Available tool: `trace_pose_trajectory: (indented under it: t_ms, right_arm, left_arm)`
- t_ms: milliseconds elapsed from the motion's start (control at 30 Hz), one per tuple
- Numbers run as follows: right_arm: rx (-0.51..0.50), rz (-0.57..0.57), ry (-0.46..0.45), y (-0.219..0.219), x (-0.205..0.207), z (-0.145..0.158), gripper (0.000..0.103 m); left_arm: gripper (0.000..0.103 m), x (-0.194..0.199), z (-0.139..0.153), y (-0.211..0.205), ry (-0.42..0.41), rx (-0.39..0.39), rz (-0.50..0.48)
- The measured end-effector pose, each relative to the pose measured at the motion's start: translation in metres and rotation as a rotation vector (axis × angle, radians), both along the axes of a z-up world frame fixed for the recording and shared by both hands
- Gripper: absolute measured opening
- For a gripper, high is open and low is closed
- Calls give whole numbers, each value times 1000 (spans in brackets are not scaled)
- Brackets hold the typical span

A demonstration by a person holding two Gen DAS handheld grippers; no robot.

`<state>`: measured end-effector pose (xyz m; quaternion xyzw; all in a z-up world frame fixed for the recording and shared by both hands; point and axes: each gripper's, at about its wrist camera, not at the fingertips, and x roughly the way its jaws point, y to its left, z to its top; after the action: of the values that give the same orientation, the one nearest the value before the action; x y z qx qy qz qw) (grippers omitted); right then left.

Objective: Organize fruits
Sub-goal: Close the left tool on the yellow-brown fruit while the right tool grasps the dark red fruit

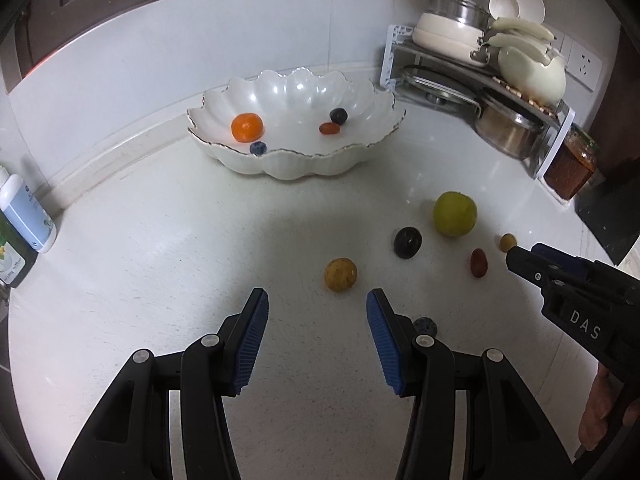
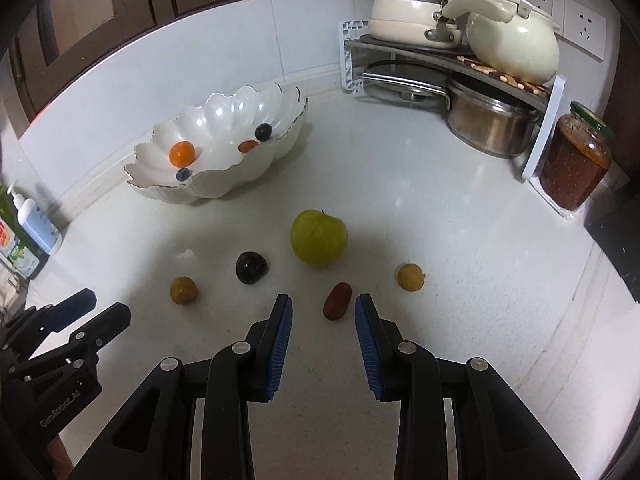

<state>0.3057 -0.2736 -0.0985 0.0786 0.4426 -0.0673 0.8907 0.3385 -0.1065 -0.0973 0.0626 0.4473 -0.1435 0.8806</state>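
Both tongs stand apart with nothing between their blue pads. From my left gripper (image 1: pixel 317 298) I see open counter in the gap, and a small yellow-brown fruit (image 1: pixel 340 274) lying just beyond the tips. My right gripper (image 2: pixel 323 304) has the narrower gap; a small dark red fruit (image 2: pixel 337 301) lies on the counter just past its tips, not touched by either pad.

Around those two, the loose fruit sits in a cluster on the white countertop (image 2: pixel 440 240): a green apple (image 2: pixel 318 237), a dark plum-like fruit (image 2: pixel 251 267) beside it, and another small yellow fruit (image 2: pixel 410 277) off to the right. A blueberry (image 1: pixel 425 325) peeks out beside my left gripper's right finger.

Further back stands the white scalloped bowl (image 1: pixel 296 164), holding a small orange (image 1: pixel 247 127), a little red fruit (image 1: pixel 329 128) and two blueberries.

For writing, I read "DAS" in white letters on the body of the right gripper as it shows in the left view, and "GenRobot.AI" along the left gripper's body in the right view. A white bottle with a pale blue label (image 1: pixel 28 216) stands at the left edge, its print too small to read. A pot rack (image 2: pixel 452 60) with cream cookware fills the far corner, a jar of red paste (image 2: pixel 574 160) beside it.
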Motion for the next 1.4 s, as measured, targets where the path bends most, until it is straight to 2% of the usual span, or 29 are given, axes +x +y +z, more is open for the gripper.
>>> trace_pose_trajectory:
  t_ms: [633, 800, 1300, 1400]
  right_arm:
    - [-34, 12, 20, -3, 19, -25, 34]
    - [-28, 7, 32, -6, 22, -31, 34]
    - [-11, 9, 65, -12, 33, -47, 34]
    - [-14, 7, 66, -11, 34, -48, 34]
  left_arm:
    - [50, 32, -34, -18, 55, 16, -32]
    - [50, 38, -38, -23, 69, 2, -38]
    - [50, 46, -47, -32, 67, 24, -58]
    - [47, 48, -48, -32, 71, 24, -55]
